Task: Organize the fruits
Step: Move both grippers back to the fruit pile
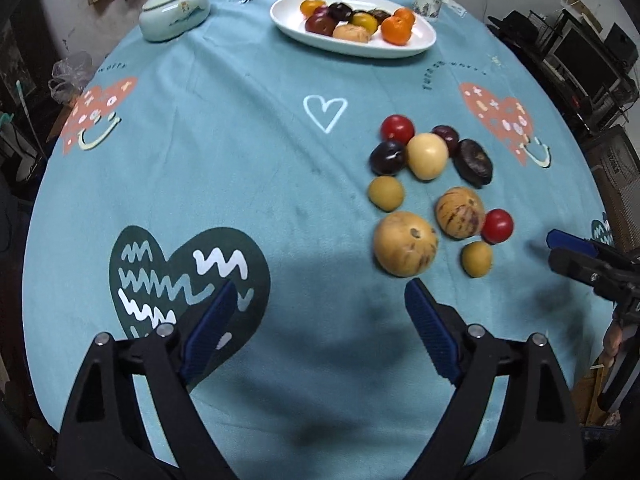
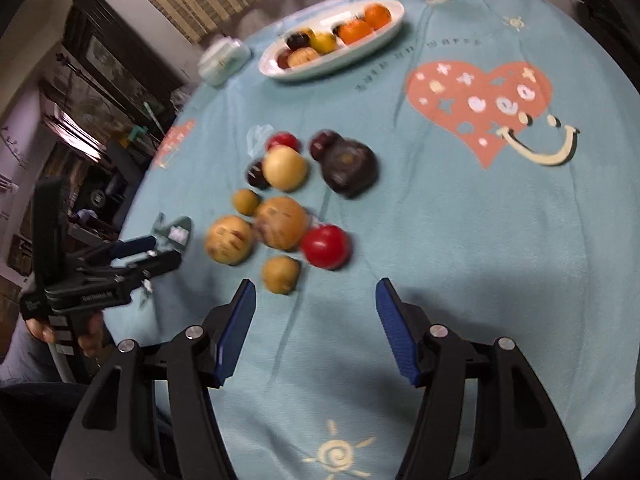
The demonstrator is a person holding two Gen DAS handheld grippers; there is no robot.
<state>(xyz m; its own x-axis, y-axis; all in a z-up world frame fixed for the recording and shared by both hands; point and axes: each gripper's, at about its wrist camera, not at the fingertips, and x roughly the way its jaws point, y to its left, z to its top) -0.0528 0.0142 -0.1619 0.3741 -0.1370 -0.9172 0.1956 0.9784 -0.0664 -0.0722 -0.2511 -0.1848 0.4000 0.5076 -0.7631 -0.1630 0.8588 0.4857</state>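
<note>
So the biggest thing here is the round desk [image 1: 240, 168] under a light blue fleece cloth printed with hearts, smileys and a little sun. At the far edge sits a long white oval ceramic dish [image 1: 424, 42] already loaded with fruit: two oranges, a couple of dark plums, a yellow one and a tan one. Left of it there's a pale green lidded ceramic jar [image 1: 174, 14], and right of it a small patterned paper cup [image 1: 427, 0].

The left claw [image 1: 318, 312] has its blue-padded fingers spread wide, nothing between them, hovering over bare cloth just near the loose pile. The right claw [image 2: 316, 312] is also apart and empty, pointing at the same pile from the other side; its view is a bit motion-blurred. A hand [image 2: 86, 332] grips the left tool's handle.

The loose fruit sits in a cluster right of the desk's middle: a big tan round fruit with dark spots [image 1: 405, 243], a striped tan one [image 1: 460, 212] touching it, a pale cream ball [image 1: 427, 156], a wrinkled dark purple fruit [image 1: 474, 162], two dark plums, two red tomato-looking ones [image 1: 497, 225], and two small olive-yellow ones [image 1: 477, 258], that last one closest to both claws.
</note>
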